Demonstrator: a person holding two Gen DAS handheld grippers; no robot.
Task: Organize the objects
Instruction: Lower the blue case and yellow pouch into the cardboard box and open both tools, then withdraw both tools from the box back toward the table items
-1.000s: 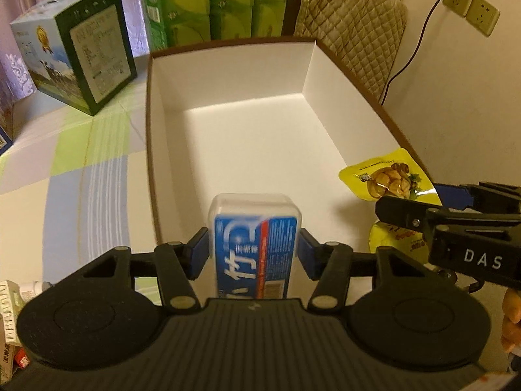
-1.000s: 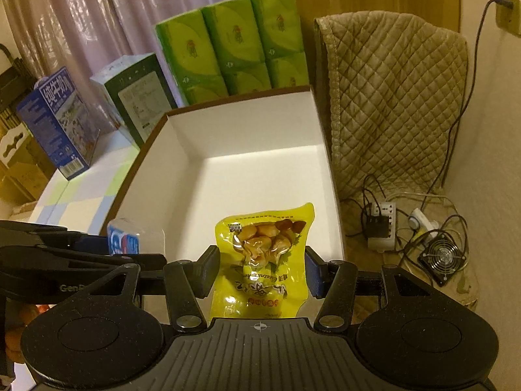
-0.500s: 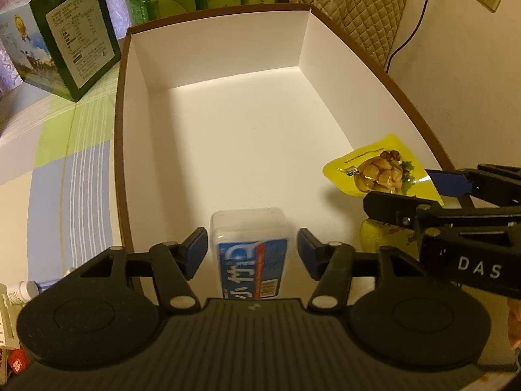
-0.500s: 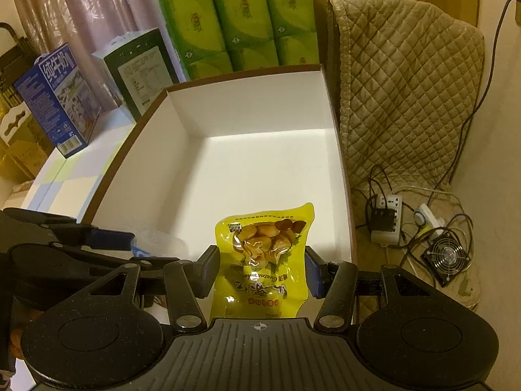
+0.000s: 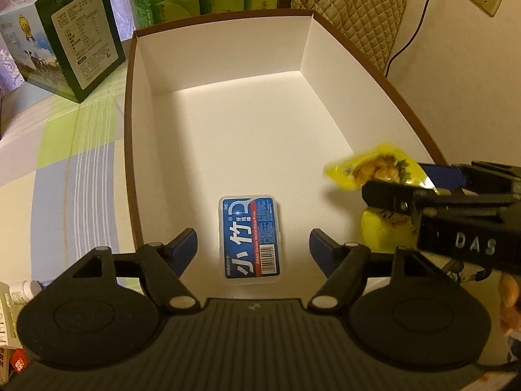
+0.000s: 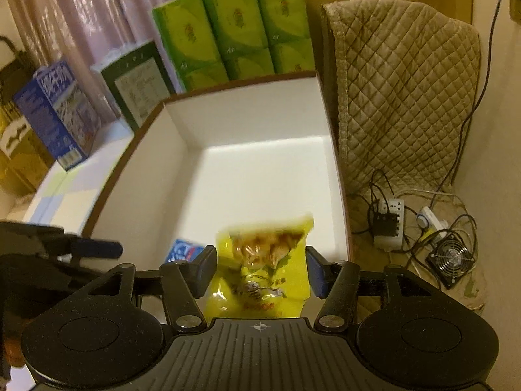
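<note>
A blue-labelled clear floss box lies flat on the floor of the white cardboard box, near its front wall. My left gripper hangs open just above it, a finger on each side and neither touching. At the right, my right gripper is shut on a yellow snack pouch, held over the box's front right corner. In the right wrist view the pouch is blurred between the fingers of the right gripper, its top drooping forward. The floss box shows at lower left inside the white box.
A green-and-white carton stands on the checked tablecloth left of the box. Green tissue packs and a blue carton stand behind. A quilted chair cover, power strip and small fan lie right.
My left gripper opened and let go of the floss box, which now lies flat on the box floor. The right gripper moved forward over the box, and the pouch's top drooped.
</note>
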